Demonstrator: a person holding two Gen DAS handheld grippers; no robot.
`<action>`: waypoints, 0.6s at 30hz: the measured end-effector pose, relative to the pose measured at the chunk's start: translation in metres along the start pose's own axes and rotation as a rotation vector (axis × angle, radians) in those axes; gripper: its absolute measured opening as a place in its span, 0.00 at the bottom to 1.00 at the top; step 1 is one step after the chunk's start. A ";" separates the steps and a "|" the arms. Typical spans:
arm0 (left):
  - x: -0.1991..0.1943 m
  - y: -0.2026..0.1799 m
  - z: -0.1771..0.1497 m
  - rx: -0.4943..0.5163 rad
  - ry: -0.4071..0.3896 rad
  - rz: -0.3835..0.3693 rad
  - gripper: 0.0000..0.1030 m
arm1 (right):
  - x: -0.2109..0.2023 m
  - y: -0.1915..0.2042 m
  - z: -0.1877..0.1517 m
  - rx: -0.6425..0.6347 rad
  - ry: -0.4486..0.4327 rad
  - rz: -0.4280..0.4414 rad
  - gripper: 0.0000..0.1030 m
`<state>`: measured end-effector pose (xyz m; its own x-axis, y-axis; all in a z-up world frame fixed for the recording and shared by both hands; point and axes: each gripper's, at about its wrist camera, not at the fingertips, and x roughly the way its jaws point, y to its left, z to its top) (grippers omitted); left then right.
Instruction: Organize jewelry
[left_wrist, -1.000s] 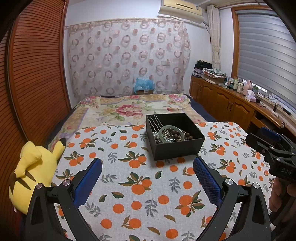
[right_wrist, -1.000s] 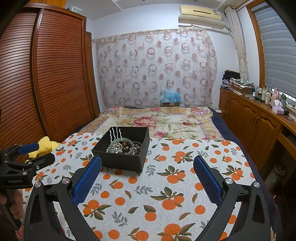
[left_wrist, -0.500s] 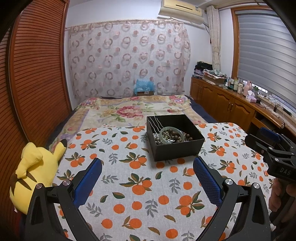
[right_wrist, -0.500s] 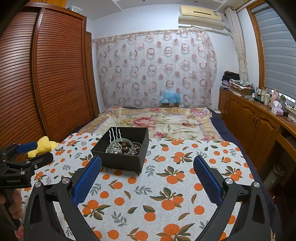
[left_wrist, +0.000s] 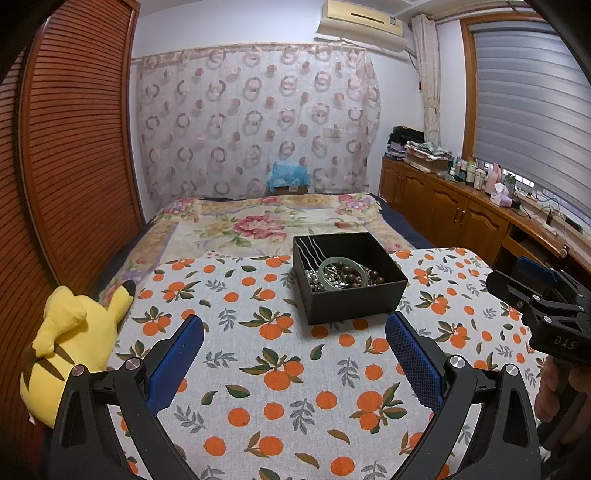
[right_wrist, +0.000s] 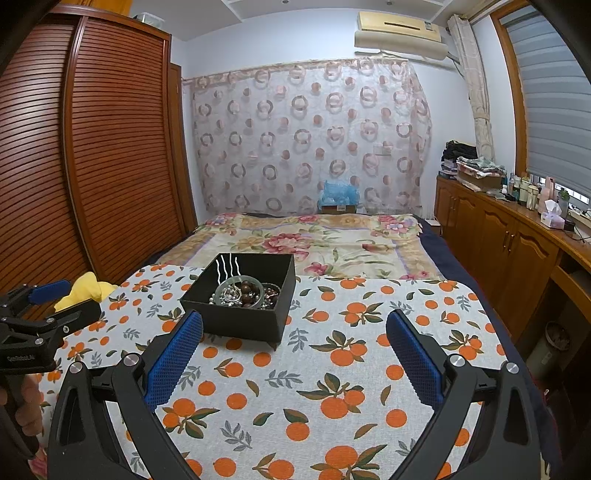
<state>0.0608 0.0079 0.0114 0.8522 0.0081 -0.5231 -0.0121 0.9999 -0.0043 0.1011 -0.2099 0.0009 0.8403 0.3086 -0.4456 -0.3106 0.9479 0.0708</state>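
Observation:
A black open box (left_wrist: 354, 301) (right_wrist: 236, 321) stands on the orange-print tablecloth (left_wrist: 280, 369) (right_wrist: 351, 369). It holds a pale green bangle (left_wrist: 341, 273) (right_wrist: 240, 290), dark brown beads, silver chains and wavy hairpins (right_wrist: 229, 269). My left gripper (left_wrist: 295, 343) is open and empty, short of the box. My right gripper (right_wrist: 295, 343) is open and empty, with the box ahead of its left finger. The right gripper also shows at the right edge of the left wrist view (left_wrist: 543, 295); the left gripper shows at the left edge of the right wrist view (right_wrist: 40, 306).
A yellow plush toy (left_wrist: 74, 343) (right_wrist: 86, 290) lies at the table's left edge. Behind the table is a bed with a floral cover (left_wrist: 258, 225). A slatted wooden wardrobe (right_wrist: 92, 147) is on the left, wooden cabinets (right_wrist: 517, 243) on the right.
The left wrist view has pulled back and risen slightly, so the box sits a little farther away. The right view is nearly the same. Both grippers stay open.

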 end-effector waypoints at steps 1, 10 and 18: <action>0.000 0.000 0.000 0.000 0.000 0.001 0.92 | 0.000 -0.001 0.000 0.000 0.001 -0.001 0.97; 0.000 0.000 -0.001 0.001 0.000 0.001 0.92 | 0.000 -0.001 0.000 0.000 0.000 -0.001 0.97; 0.000 0.000 -0.001 0.000 -0.001 0.001 0.92 | 0.000 -0.001 0.000 -0.001 -0.002 -0.002 0.97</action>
<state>0.0606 0.0082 0.0108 0.8526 0.0092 -0.5225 -0.0129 0.9999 -0.0035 0.1013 -0.2114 0.0014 0.8417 0.3073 -0.4440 -0.3095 0.9484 0.0695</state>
